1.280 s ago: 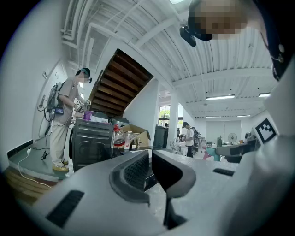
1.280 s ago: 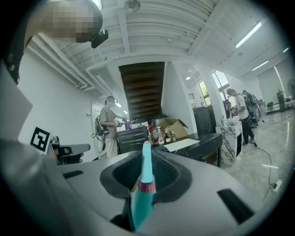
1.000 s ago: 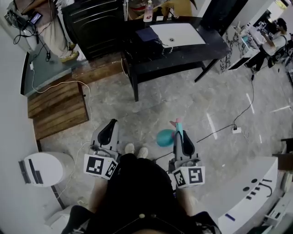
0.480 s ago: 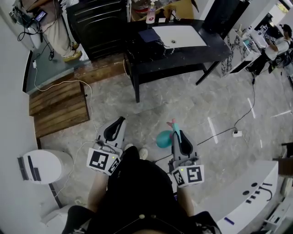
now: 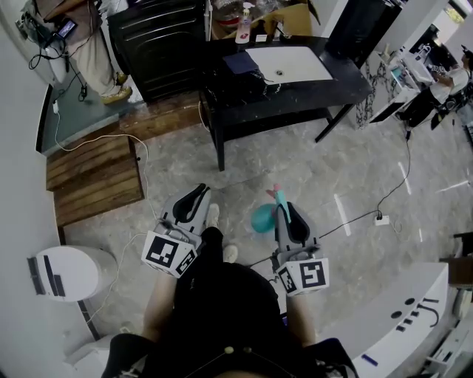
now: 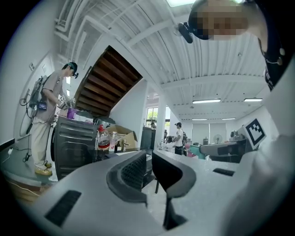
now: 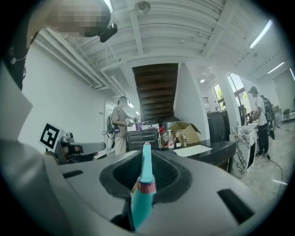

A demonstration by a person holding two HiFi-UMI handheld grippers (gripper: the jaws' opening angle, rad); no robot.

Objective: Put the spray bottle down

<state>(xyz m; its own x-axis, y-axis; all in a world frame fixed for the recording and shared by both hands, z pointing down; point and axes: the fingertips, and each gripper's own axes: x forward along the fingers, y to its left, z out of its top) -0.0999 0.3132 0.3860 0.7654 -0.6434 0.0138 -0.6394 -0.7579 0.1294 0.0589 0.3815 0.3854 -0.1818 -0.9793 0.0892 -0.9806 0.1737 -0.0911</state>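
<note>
A teal spray bottle with a round body hangs over the grey floor, and my right gripper is shut on it near its head. In the right gripper view its teal nozzle with a pink ring stands upright between the dark pads. My left gripper is beside it to the left; its jaws stand close together with nothing between them. Both grippers point level towards a black table ahead, seen also in the right gripper view as the black table.
On the table lie a white sheet and a dark pad, with bottles and a cardboard box behind. Wooden pallets lie left, a white round bin lower left, a floor cable and plug right, and a white counter lower right.
The view has advanced towards the black table. The left gripper swung forward and to the right; the right gripper with the bottle shifted slightly forward. The grip on the bottle is unchanged.
</note>
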